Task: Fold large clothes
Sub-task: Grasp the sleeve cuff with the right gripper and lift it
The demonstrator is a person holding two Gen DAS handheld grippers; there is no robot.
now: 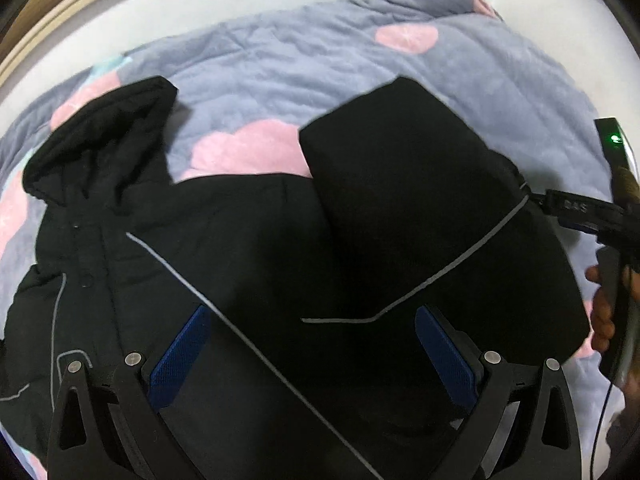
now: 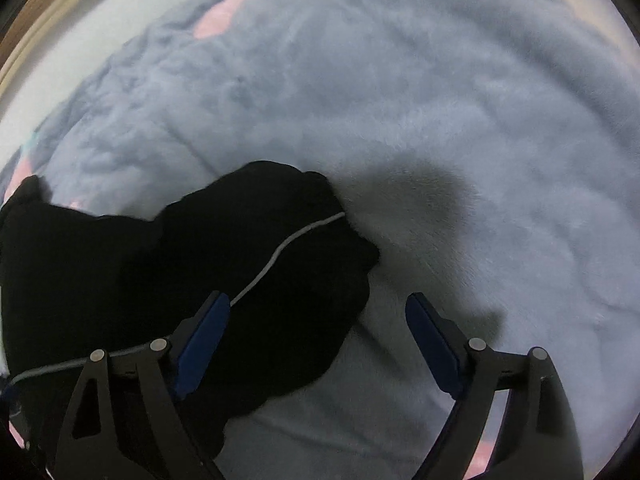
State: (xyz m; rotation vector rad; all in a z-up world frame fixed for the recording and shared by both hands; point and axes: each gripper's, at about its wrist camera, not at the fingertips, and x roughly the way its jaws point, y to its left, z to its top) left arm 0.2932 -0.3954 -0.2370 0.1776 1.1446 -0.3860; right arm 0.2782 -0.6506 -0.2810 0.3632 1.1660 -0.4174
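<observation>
A black padded jacket (image 1: 248, 248) with grey piping lies spread on the bed. Its hood (image 1: 100, 136) points to the far left and one sleeve (image 1: 400, 152) is folded across the body. My left gripper (image 1: 312, 340) is open, hovering over the jacket's middle. My right gripper (image 2: 316, 332) is open over the jacket's edge (image 2: 248, 264), with one finger over the black cloth and the other over the blanket. In the left wrist view the right gripper (image 1: 576, 208) shows at the right edge, its tip at the jacket's side.
A fluffy grey-blue blanket (image 1: 320, 60) with pink cloud shapes covers the bed; it also fills the right wrist view (image 2: 440, 120). A white wall (image 1: 180, 4) and a wooden frame (image 1: 60, 20) lie beyond. The person's hand (image 1: 600, 312) holds the right gripper.
</observation>
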